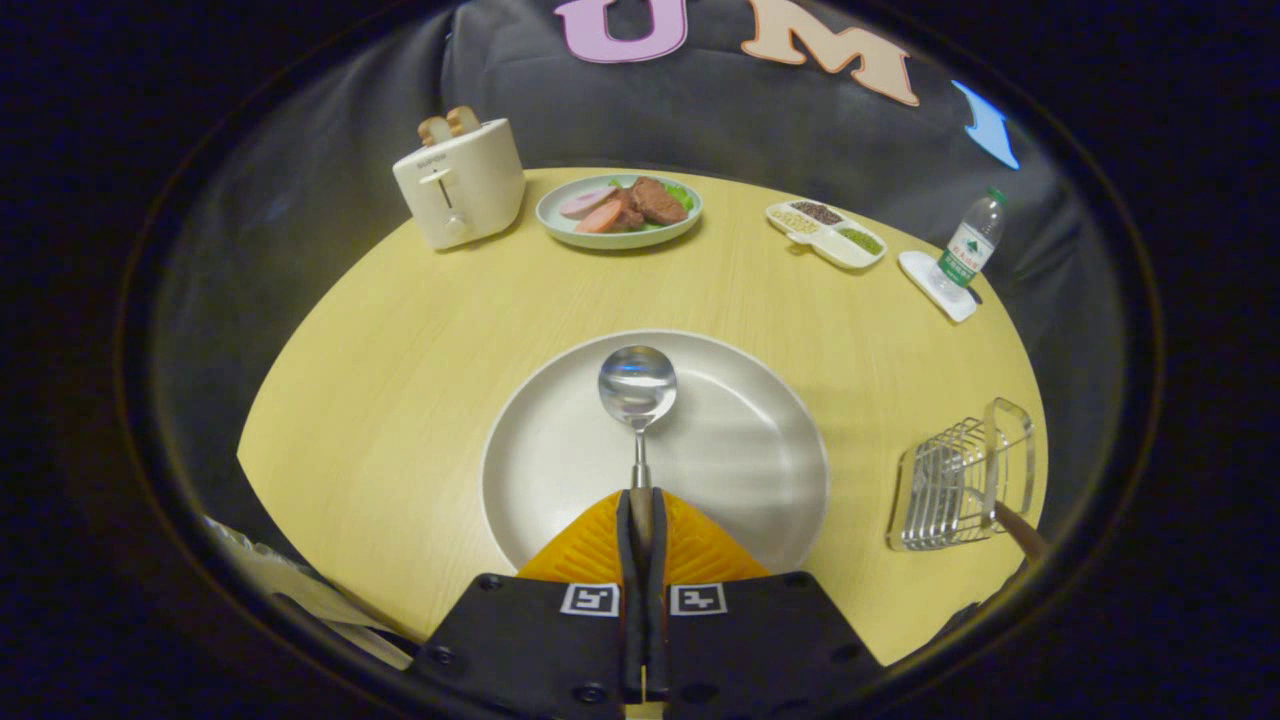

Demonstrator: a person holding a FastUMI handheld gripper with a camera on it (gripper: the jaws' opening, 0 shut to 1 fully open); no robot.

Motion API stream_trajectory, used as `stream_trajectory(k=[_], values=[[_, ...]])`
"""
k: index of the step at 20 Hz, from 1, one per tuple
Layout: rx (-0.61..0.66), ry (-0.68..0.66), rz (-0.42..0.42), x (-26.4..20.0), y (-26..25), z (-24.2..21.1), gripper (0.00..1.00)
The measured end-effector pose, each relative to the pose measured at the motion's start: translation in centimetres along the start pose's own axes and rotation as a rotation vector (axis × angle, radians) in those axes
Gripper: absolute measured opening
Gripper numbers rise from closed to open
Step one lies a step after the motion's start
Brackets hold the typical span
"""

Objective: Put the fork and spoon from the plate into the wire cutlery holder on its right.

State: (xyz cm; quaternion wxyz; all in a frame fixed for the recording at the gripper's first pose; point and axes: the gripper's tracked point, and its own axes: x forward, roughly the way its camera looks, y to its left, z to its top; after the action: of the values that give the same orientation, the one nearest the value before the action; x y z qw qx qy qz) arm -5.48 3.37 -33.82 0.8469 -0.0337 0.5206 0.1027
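The tool [641, 520] pinches the spoon [638, 390] by its handle over the plate [560, 470], bowl toward twelve o'clock; next, seemingly, comes carrying it to the wire holder [955, 485] at three o'clock, which already holds a wooden-handled utensil.

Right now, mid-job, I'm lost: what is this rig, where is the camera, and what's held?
It's a handheld two-finger gripper; the camera rides on it and looks along the fingers. They are closed on the spoon handle, its bowl out over the white plate. To the right on the yellow table stands the wire cutlery holder, a brown handle poking from it. Beyond are a toaster, a plate of food, a divided dish and a water bottle.
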Motion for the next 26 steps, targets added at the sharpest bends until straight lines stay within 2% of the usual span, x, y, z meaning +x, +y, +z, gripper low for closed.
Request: stream_trajectory(k=[15,19,26], values=[[0.053,-0.009,-0.076,-7.1,-9.9,3.0,0.05],[0.101,-0.016,-0.064,-8.9,-12.1,3.9,0.06],[0.086,0.018,-0.153,-11.1,-18.3,2.7,0.06]])
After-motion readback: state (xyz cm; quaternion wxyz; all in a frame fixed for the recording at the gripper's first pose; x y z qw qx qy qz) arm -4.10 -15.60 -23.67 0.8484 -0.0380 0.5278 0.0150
